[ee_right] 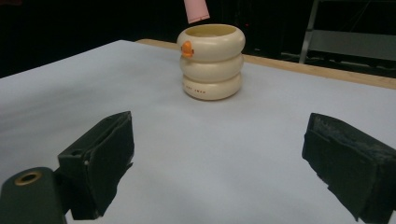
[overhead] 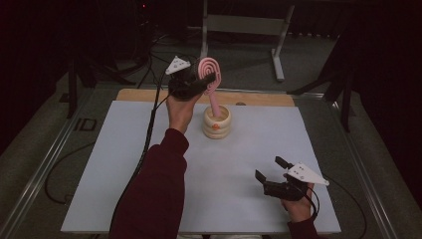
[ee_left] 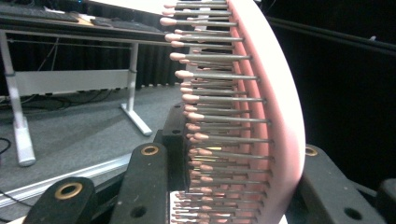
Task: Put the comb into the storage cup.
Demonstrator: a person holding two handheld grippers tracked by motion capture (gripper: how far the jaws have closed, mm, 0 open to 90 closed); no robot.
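A pink hairbrush (overhead: 211,75) hangs head-up over a cream ribbed cup (overhead: 217,122) that has a small orange mark on its side. My left gripper (overhead: 203,82) is shut on the brush's head, and the handle end hovers just above the cup's mouth. In the left gripper view the bristles of the hairbrush (ee_left: 243,116) stand between the jaws. In the right gripper view the cup (ee_right: 211,60) stands ahead with the brush's handle tip (ee_right: 196,10) above it. My right gripper (overhead: 272,172) rests open near the table's front right, nothing between its fingers.
A white sheet (overhead: 124,164) covers the table, with a wooden strip (overhead: 259,98) along its far edge. A grey metal stand (overhead: 278,47) is on the floor beyond. Cables trail off the left side.
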